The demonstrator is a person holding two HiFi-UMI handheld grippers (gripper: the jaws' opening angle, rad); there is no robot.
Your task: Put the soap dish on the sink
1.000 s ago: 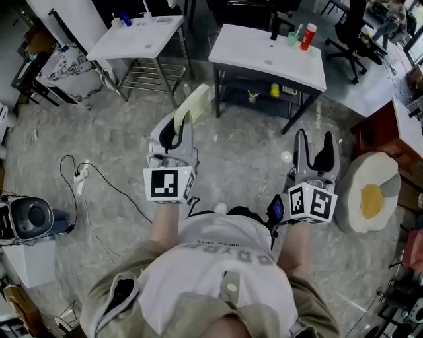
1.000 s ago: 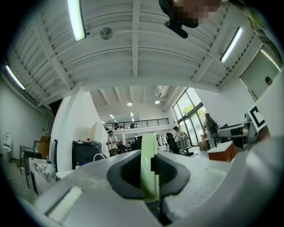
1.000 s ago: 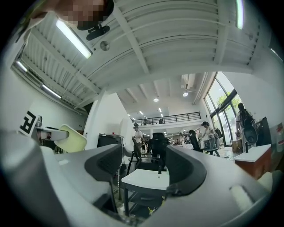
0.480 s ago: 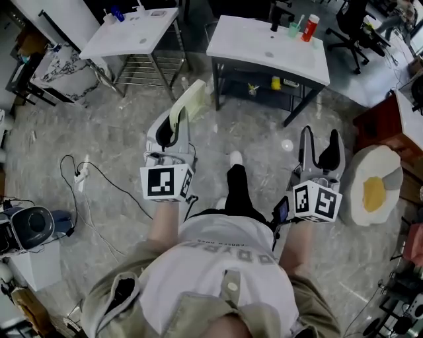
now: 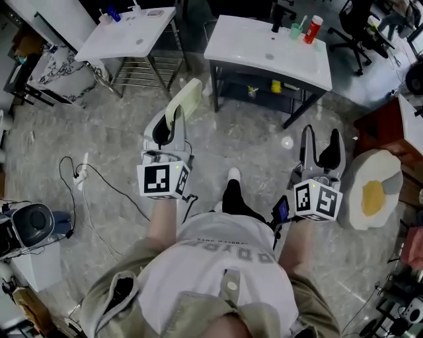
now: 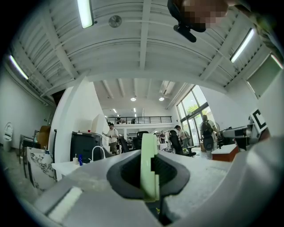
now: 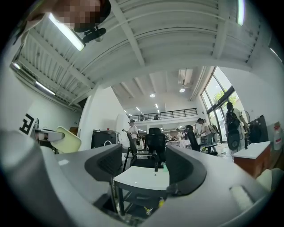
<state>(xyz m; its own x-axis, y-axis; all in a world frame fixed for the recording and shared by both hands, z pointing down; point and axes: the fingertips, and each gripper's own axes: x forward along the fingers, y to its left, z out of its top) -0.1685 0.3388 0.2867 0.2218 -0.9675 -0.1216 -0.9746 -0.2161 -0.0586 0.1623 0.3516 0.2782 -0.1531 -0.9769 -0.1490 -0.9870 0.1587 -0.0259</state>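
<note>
A pale green soap dish (image 5: 184, 99) stands on edge between the jaws of my left gripper (image 5: 170, 119), which is shut on it and carries it above the floor. In the left gripper view the dish (image 6: 149, 166) shows edge-on between the dark pads. My right gripper (image 5: 319, 146) is open and holds nothing; through its jaws (image 7: 143, 165) I see a white sink top (image 7: 144, 176). That sink (image 5: 268, 49) stands ahead on a dark frame. A second white sink (image 5: 129, 34) sits on a metal rack to the left.
A black faucet (image 5: 277, 16), a green cup (image 5: 293, 31) and a red bottle (image 5: 311, 30) stand on the nearer sink. An egg-shaped cushion (image 5: 373, 191) lies right, beside a brown cabinet (image 5: 380, 125). A power strip with cable (image 5: 82, 178) and a grey appliance (image 5: 30, 221) lie left.
The person has stepped forward, a dark-trousered leg now showing between the grippers. Both grippers came along, the left one shifting slightly left, still holding the soap dish.
</note>
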